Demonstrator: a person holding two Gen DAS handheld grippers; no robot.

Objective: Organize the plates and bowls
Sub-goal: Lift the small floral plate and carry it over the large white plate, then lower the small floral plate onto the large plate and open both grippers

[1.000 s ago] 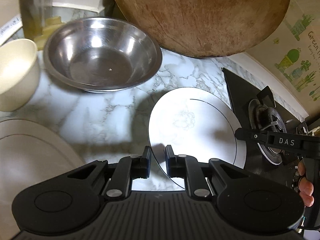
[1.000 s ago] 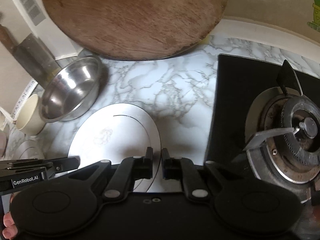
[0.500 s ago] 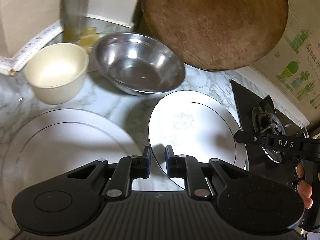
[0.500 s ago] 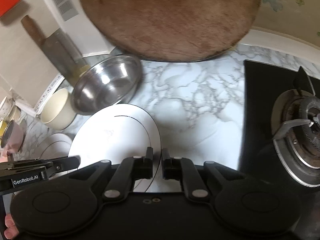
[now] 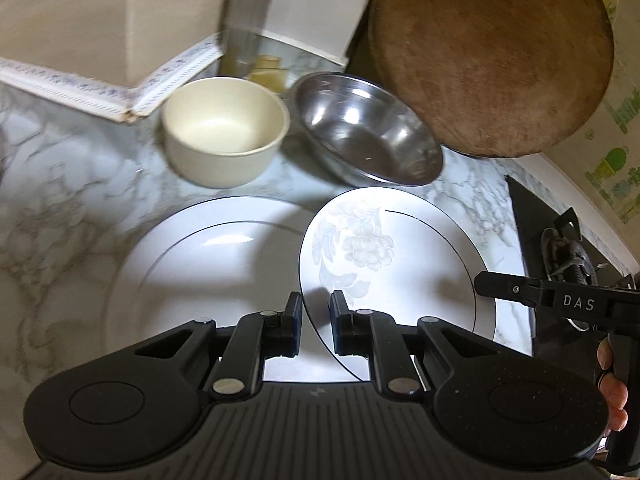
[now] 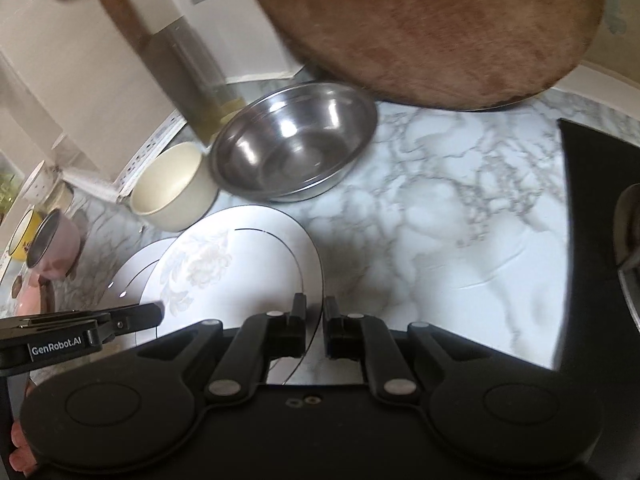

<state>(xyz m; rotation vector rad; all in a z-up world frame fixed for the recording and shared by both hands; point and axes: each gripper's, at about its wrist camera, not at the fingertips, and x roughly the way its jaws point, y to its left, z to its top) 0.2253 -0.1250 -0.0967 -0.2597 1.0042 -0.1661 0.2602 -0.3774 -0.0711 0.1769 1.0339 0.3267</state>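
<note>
A white plate with a pale flower print [image 5: 400, 264] [image 6: 240, 280] hangs above the counter, held at two rims. My left gripper [image 5: 316, 312] is shut on its left rim and my right gripper [image 6: 314, 316] is shut on its right rim. Under its left side lies a larger white plate with a thin dark ring [image 5: 208, 268] [image 6: 136, 276] on the marble counter. Behind them stand a cream bowl [image 5: 224, 132] [image 6: 172, 188] and a steel bowl [image 5: 368, 128] [image 6: 292, 144], side by side.
A round wooden board [image 5: 492, 56] [image 6: 432, 28] leans on the back wall. A black gas hob [image 5: 560, 240] [image 6: 600, 220] lies to the right. A cleaver [image 6: 176, 68] stands in the corner. Pink and yellow cups [image 6: 48, 248] sit far left.
Both grippers carried the flowered plate leftward along the counter, away from the hob. The large plate and the cream bowl have come fully into view, and the held plate now overlaps the large one.
</note>
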